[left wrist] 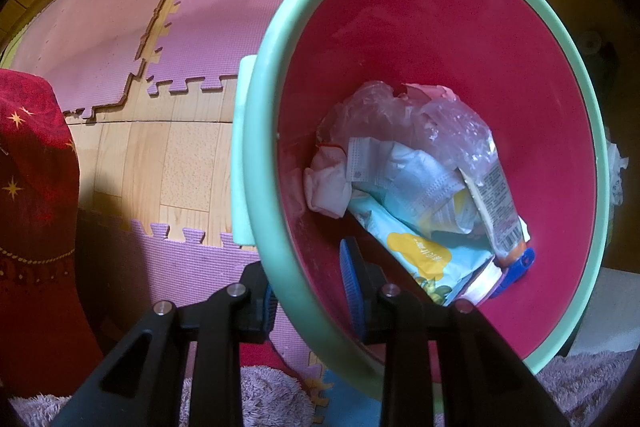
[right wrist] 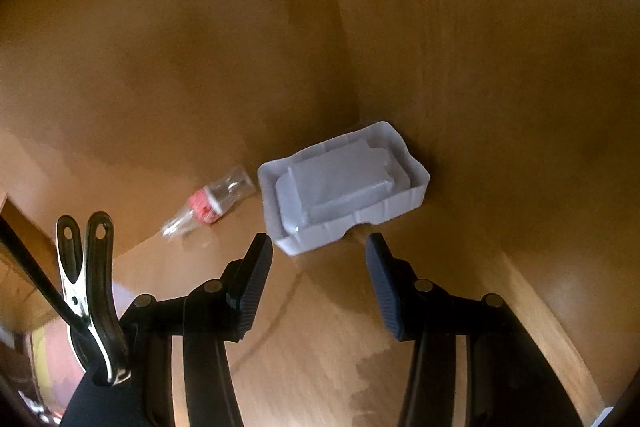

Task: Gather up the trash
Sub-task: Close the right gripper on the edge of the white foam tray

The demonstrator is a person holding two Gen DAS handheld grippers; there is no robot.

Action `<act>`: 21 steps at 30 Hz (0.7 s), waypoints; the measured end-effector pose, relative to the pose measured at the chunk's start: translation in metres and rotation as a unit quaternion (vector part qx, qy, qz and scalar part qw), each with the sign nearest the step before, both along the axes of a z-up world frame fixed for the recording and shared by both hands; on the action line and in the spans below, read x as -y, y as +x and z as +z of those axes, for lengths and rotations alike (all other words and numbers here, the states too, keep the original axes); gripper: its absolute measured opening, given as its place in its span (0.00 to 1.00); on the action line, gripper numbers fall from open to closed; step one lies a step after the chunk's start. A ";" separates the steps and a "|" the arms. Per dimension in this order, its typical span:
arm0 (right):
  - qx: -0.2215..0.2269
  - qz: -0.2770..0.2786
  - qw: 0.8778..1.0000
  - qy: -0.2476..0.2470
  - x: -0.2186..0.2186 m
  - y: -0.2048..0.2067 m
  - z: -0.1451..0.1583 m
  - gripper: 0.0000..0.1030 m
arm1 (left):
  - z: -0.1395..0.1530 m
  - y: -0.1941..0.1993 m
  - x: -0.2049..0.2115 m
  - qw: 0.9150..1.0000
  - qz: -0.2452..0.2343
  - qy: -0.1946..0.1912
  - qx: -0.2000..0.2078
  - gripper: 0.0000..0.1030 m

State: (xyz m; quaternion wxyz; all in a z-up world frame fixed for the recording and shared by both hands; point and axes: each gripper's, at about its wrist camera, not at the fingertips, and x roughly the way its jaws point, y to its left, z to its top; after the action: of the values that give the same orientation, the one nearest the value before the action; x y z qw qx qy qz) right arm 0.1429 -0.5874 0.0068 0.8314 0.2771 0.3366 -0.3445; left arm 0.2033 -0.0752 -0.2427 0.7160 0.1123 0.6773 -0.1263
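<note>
Nearby, clear wrapper (right wrist: pixel 210 205) beside plastic tray (right wrist: pixel 344 187).

Left wrist looks straight down; right slants downward; nothing shared.

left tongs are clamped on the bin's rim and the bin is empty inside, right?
Not quite. The left tongs do clamp the bin at its rim, but the bin is not empty: the left wrist view shows trash in it, including a clear bag, a face mask and a snack wrapper.
</note>
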 end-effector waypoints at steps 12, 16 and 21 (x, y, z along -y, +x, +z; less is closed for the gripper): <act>0.029 -0.063 0.996 0.063 0.032 0.008 -0.012 0.48 | -0.002 0.000 0.002 1.000 -0.004 0.004 0.003 0.29; 0.044 -0.081 0.992 0.084 0.042 0.009 -0.017 0.49 | -0.003 0.000 0.003 1.000 -0.005 0.006 0.004 0.29; 0.049 -0.097 0.989 0.100 0.048 0.012 -0.026 0.49 | -0.003 0.001 0.003 1.000 -0.006 0.007 0.005 0.29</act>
State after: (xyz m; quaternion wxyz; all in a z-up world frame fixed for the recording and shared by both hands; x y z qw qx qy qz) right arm 0.1547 -0.6355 -0.0191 0.7777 0.4067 0.3003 -0.3738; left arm 0.2043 -0.0780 -0.2456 0.7178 0.1222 0.6739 -0.1252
